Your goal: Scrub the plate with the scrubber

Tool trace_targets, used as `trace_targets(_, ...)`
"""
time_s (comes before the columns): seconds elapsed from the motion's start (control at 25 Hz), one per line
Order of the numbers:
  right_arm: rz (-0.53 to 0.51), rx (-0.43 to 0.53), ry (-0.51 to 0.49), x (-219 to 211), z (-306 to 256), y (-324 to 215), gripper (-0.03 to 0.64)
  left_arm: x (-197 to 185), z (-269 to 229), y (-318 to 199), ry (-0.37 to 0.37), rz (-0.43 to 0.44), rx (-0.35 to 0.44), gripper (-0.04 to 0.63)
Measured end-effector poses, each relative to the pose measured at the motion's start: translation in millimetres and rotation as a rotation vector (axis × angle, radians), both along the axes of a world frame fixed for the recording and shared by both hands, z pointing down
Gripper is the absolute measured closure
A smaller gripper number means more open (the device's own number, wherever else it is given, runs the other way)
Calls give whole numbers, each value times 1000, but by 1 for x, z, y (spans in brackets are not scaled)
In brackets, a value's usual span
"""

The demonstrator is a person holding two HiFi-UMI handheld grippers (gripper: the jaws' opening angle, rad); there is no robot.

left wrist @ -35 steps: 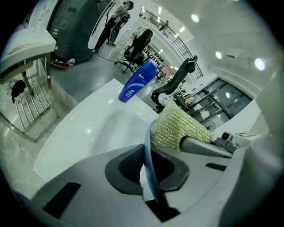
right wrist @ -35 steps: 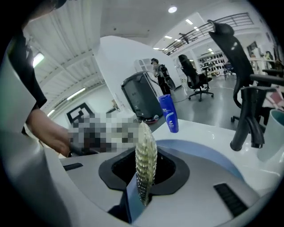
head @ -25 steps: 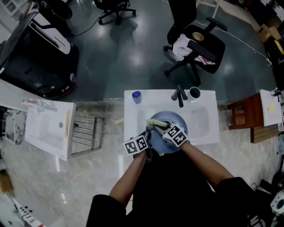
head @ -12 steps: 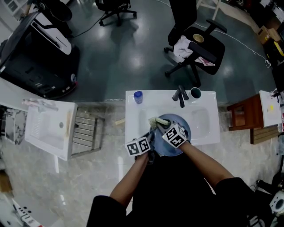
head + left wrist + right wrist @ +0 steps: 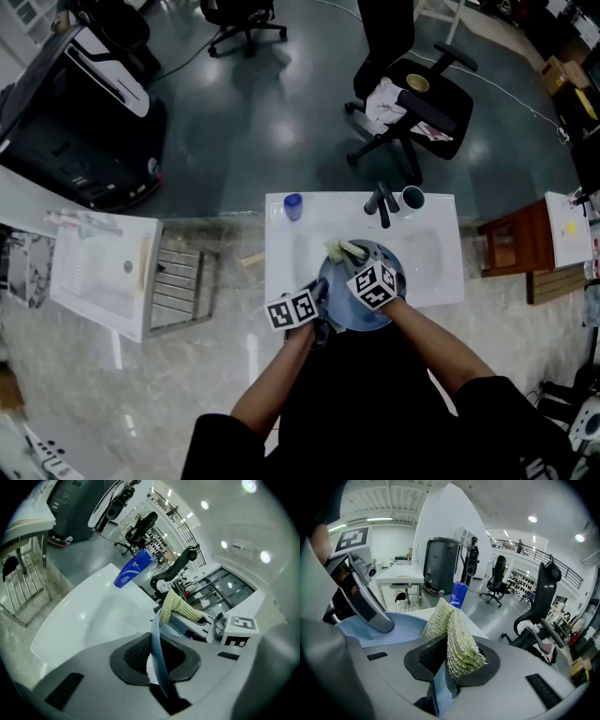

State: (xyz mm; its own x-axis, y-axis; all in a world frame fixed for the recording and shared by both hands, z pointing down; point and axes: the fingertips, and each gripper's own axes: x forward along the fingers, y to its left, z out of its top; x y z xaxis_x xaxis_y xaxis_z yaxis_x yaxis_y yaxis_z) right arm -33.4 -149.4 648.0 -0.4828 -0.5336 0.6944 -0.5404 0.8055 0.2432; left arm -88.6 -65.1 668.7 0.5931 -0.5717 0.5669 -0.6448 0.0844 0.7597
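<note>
Since a second ago the scrubber (image 5: 344, 249) has slid up and to the right across the plate (image 5: 354, 317), from the plate's left-centre toward its upper edge, and the right gripper (image 5: 360, 265) has shifted that way with it. The plate, pale blue, sits over the middle of the white sink (image 5: 281, 272), a little below the centre of the head view, just below the dark faucet (image 5: 382, 202). In the right gripper view the jaws are clamped on the folded, yellow-green mesh scrubber, which sticks up out of the pads with the blue plate surface just behind it at left. The left gripper (image 5: 321, 292) holds the plate at its lower-left rim. In the left gripper view the thin blue rim stands on edge between the two dark pads. These jaws have just been opening slightly, yet the pads look to be pressing on the rim. A blue bottle (image 5: 292, 205) stands at the sink's upper left corner, and a dark cup (image 5: 412, 197) stands just right of the faucet.
</note>
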Motion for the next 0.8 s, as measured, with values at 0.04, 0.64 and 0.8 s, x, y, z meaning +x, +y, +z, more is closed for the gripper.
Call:
trace_targets(0.04,8,6,13,3,0,-2,555,0,-1,0,5,0,-1,561)
trace_targets(0.64,96,28,142,60,5,-19,557,4,-4,-4,59,-4,-18,548)
trace_targets(0.8,128,7,146,76,8,-21,557,4,-5,-8,67,-2,-15,546)
